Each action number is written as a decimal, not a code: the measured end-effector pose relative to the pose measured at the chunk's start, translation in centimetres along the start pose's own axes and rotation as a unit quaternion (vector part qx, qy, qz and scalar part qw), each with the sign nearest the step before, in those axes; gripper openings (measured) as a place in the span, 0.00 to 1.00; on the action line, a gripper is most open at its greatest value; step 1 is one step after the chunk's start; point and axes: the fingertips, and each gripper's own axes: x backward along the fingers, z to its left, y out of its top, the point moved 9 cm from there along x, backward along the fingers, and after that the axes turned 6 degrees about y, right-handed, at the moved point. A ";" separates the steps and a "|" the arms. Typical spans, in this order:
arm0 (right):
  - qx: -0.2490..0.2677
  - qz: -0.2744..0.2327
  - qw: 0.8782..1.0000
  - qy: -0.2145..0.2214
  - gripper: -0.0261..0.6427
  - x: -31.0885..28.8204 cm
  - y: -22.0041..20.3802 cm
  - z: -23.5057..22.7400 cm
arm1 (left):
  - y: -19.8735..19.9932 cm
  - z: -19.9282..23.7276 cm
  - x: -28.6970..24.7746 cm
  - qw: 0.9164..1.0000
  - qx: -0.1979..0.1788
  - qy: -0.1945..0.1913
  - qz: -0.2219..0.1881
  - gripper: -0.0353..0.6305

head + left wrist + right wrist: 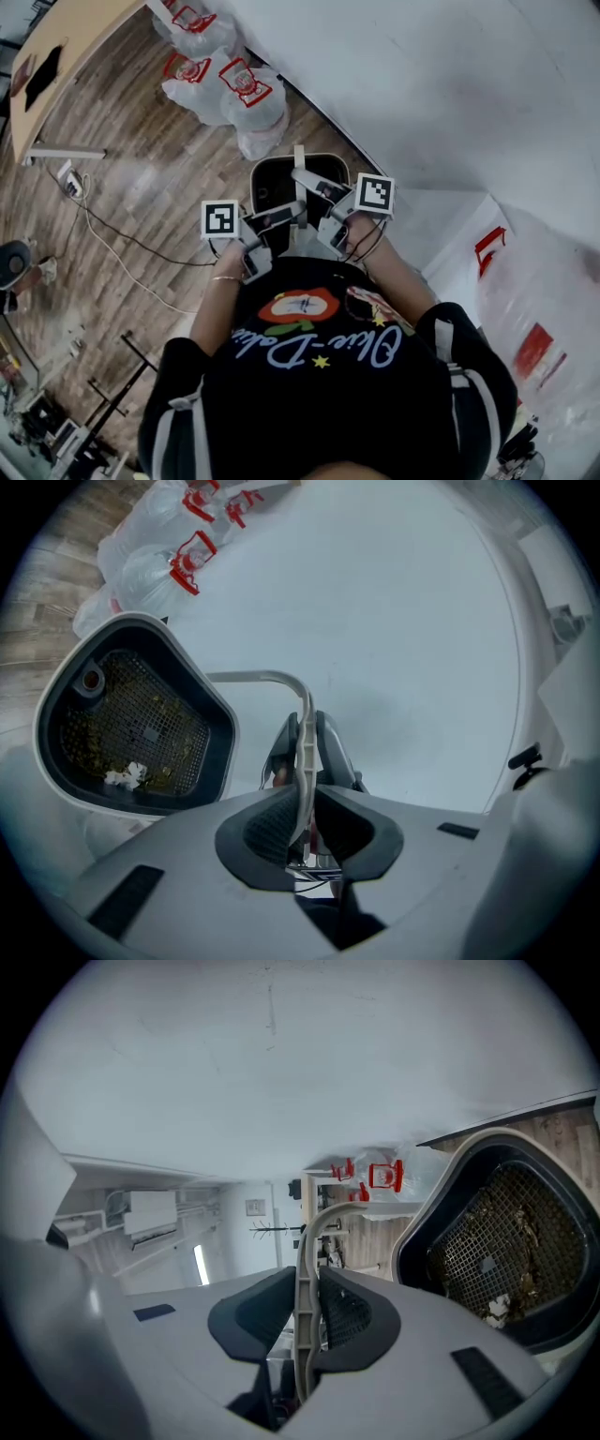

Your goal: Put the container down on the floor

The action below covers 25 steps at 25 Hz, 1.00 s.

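The container [269, 177] is a white bin with a dark inside and a mesh floor that carries crumbs and a white scrap. It hangs above the wooden floor in front of the person. Its thin white handle [299, 157] arches over it. My left gripper [284, 215] is shut on that handle [302, 747], and the bin [131, 728] lies to its left. My right gripper [305, 178] is shut on the same handle [307, 1269], with the bin [497, 1241] at its right. The pads of the left gripper [305, 822] and right gripper [307, 1321] lie against the strip.
Knotted plastic bags with red print [225, 80] lie on the wood floor beyond the bin. A white wall [450, 94] runs along the right. A cable [122, 239] and power strip [70, 180] lie at the left, near a wooden table [66, 37]. More bags [544, 319] sit at right.
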 end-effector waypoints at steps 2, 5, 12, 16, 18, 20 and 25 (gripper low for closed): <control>0.006 -0.005 1.000 -0.005 0.14 -0.1 0.0 0.5 | 0.1 -0.3 0.0 1.000 0.011 -0.005 0.003 0.14; 0.008 -0.021 1.000 -0.009 0.14 0.2 -0.1 0.7 | 0.3 -0.5 -0.1 1.000 0.010 -0.008 0.013 0.13; 0.020 -0.045 0.998 -0.027 0.14 0.6 -0.1 -0.2 | 1.2 0.8 -0.5 0.998 0.005 0.009 0.059 0.14; 0.022 -0.061 0.997 -0.043 0.14 1.4 -0.1 -1.4 | 1.2 2.0 -1.3 0.997 0.009 0.018 0.076 0.14; 0.018 -0.061 0.997 -0.046 0.14 1.0 0.8 -2.9 | 2.2 3.2 -2.0 0.996 0.015 0.014 0.081 0.14; 0.009 -0.065 0.996 -0.053 0.14 0.0 2.3 -4.4 | 4.2 4.4 -2.8 0.996 0.020 0.012 0.086 0.14; 0.007 -0.073 0.994 -0.078 0.14 -0.7 3.6 -4.8 | 5.7 4.6 -3.8 0.994 0.038 0.016 0.100 0.14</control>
